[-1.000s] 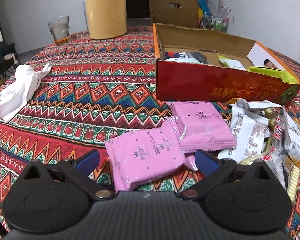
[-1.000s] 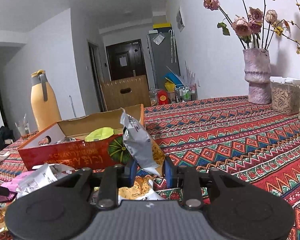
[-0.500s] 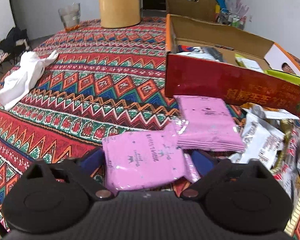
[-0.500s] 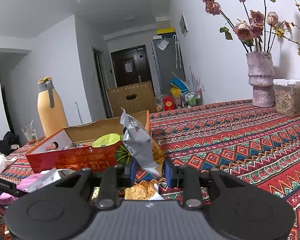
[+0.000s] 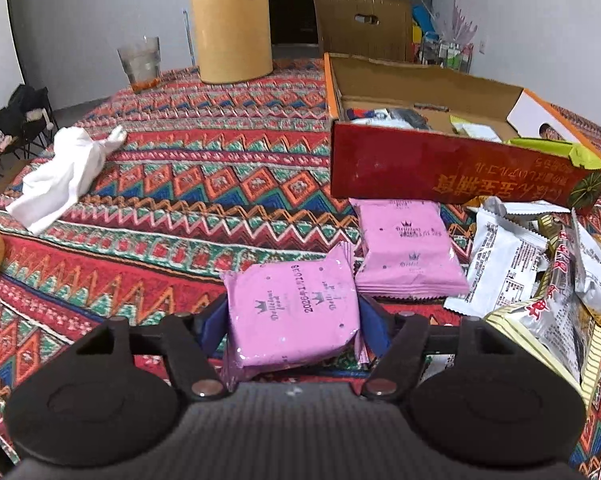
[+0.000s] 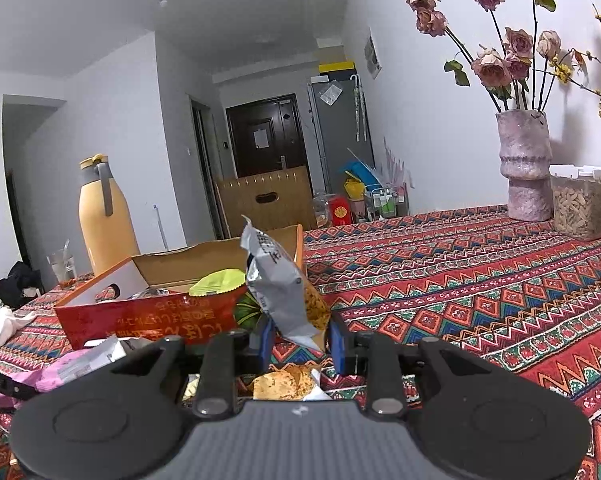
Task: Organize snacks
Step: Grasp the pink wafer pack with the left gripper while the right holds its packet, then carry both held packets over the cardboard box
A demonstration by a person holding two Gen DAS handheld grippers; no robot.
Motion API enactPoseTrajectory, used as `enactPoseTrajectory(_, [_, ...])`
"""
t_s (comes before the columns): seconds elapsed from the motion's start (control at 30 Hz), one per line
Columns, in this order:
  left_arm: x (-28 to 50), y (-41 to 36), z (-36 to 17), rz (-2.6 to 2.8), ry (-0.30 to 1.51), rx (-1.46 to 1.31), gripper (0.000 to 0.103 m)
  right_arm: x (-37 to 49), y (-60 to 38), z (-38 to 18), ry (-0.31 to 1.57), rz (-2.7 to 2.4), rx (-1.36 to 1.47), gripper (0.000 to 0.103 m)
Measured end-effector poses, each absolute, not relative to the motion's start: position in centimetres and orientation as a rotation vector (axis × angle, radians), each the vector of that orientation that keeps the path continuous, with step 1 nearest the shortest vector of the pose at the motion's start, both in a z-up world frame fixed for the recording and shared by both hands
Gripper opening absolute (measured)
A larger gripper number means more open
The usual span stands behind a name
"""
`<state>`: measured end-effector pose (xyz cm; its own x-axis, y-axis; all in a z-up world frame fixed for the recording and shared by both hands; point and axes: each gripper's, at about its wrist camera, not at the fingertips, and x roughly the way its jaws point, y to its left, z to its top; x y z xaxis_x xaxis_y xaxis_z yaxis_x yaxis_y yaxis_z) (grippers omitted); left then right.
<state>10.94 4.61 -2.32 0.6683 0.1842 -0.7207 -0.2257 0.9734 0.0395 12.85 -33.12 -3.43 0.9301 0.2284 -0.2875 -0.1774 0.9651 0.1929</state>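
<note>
Left hand-held gripper: I see its jaws, just closing, pressed on a pink snack packet above the surface.
Right hand-held gripper: clamped on a silver snack bag beside the red box.

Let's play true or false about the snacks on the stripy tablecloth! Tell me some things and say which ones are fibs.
1. The left gripper has a pink snack packet between its fingers. True.
2. The right gripper is empty. False: it is shut on a silver foil snack bag.
3. The red cardboard box is closed with a lid. False: it is open, with snacks inside.
4. A second pink packet lies on the tablecloth in front of the box. True.
5. The white crumpled cloth is inside the box. False: it lies on the tablecloth, far from the box.
</note>
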Motion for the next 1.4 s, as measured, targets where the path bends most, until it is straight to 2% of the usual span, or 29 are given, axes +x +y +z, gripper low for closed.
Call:
enactPoseTrajectory(0.3, [9.3, 4.6, 0.4, 0.194, 0.689, -0.052, 0.069, 12.4, -32.8, -2.8, 0.299, 0.218, 0.144, 0.028])
enactPoseTrajectory(0.7, [11.0, 1.9, 4.1, 0.106, 0.568, -0.047, 0.069, 12.8, -30.4, 0.7, 0.241, 0.283, 0.101, 0.028])
enactPoseTrajectory(1.4, [19.7, -0.9, 6.7, 0.072, 0.476, -0.076, 0.069, 21.3, -23.7, 4.1, 0.229, 0.37, 0.063, 0.028])
